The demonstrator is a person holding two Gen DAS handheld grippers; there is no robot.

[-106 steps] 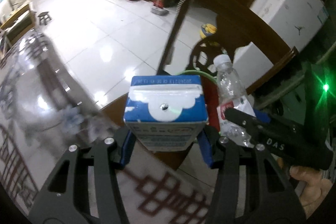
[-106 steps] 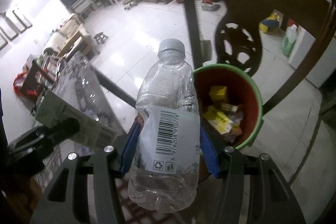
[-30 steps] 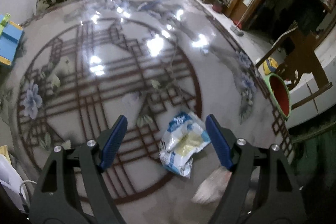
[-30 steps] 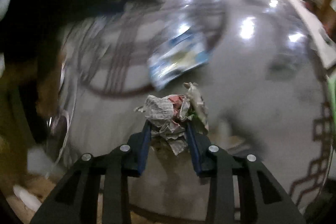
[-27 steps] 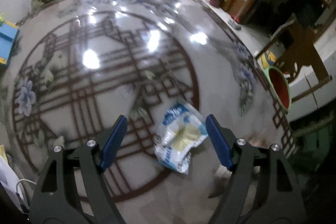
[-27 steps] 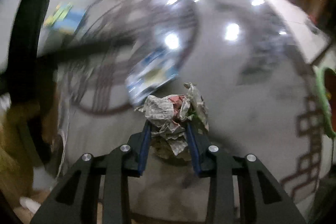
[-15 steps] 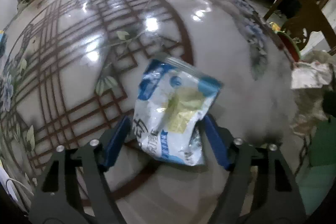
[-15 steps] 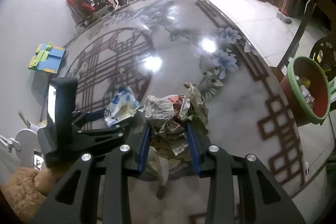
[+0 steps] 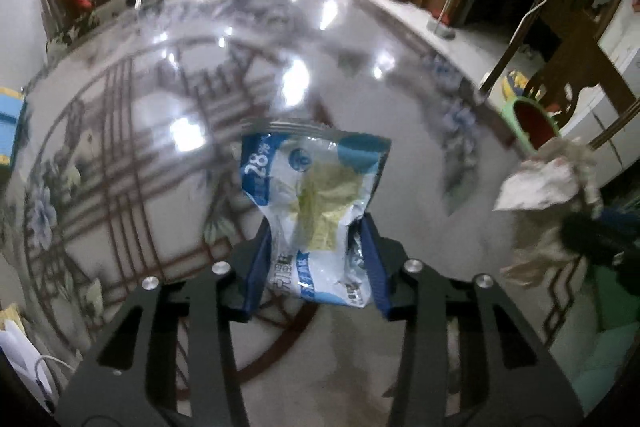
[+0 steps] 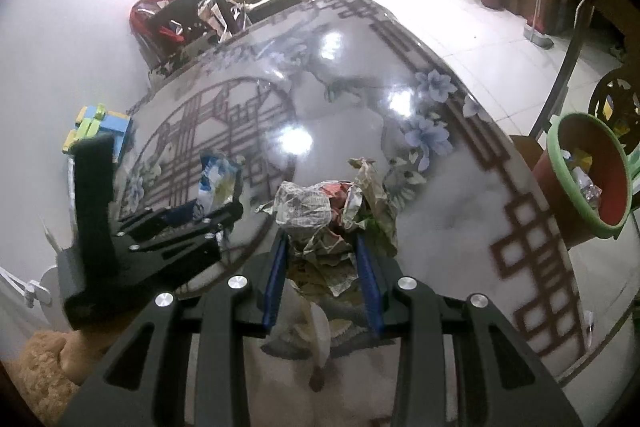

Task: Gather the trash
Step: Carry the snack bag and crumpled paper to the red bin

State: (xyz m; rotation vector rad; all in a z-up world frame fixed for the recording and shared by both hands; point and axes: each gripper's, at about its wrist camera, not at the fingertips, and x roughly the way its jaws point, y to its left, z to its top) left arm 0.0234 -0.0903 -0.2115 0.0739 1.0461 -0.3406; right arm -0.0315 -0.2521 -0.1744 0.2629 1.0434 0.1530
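My left gripper [image 9: 316, 259] is shut on a blue and white snack bag [image 9: 316, 195] and holds it above the patterned glass table [image 9: 160, 99]. It also shows in the right wrist view [image 10: 218, 183]. My right gripper [image 10: 322, 267] is shut on a wad of crumpled newspaper [image 10: 332, 211], held above the table; the wad also shows in the left wrist view [image 9: 544, 183]. The red bin with a green rim [image 10: 588, 171] stands off the table's right edge with trash inside, and shows in the left wrist view [image 9: 532, 121].
A blue and green toy block [image 10: 100, 127] lies at the table's left edge. A dark wooden chair [image 9: 576, 47] stands behind the bin. Another chair with red cloth [image 10: 176, 15] is at the far side. A brown plush toy [image 10: 44, 379] is near left.
The left gripper closed on the snack bag and lifted it off the table. The right gripper kept hold of the newspaper wad and moved little.
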